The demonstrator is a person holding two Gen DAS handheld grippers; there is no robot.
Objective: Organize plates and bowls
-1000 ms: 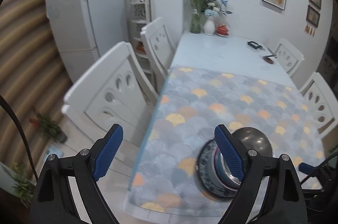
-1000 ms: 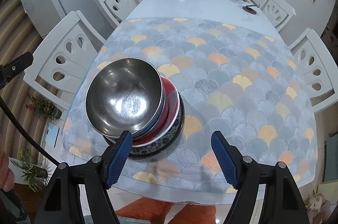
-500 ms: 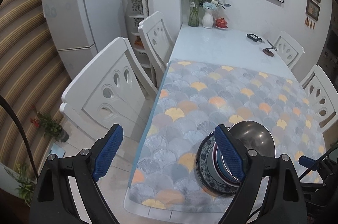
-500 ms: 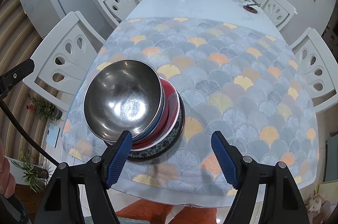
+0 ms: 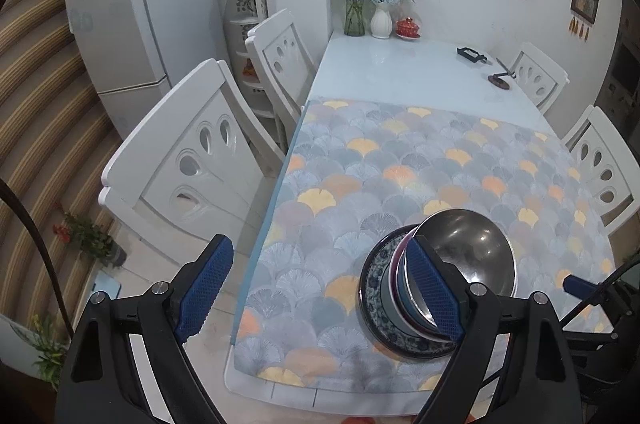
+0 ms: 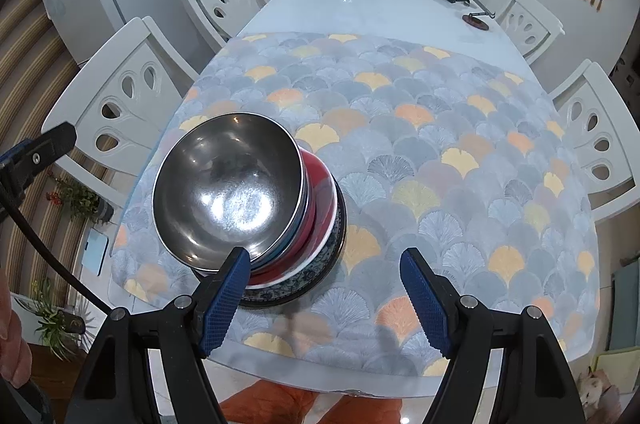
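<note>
Both tongs (image 6: 322,294) (image 5: 320,290) hanging wide and holding nothing above the stacked dishes.
Shiny bowl (image 6: 228,192) sitting tilted atop red bowl (image 6: 320,200) and plate (image 6: 294,290) near table edge; needing slow, straight lifting.

Both wrist views angled down, near table (image 5: 400,72); share, seemingly, bowl stack (image 6: 248,200).
</note>
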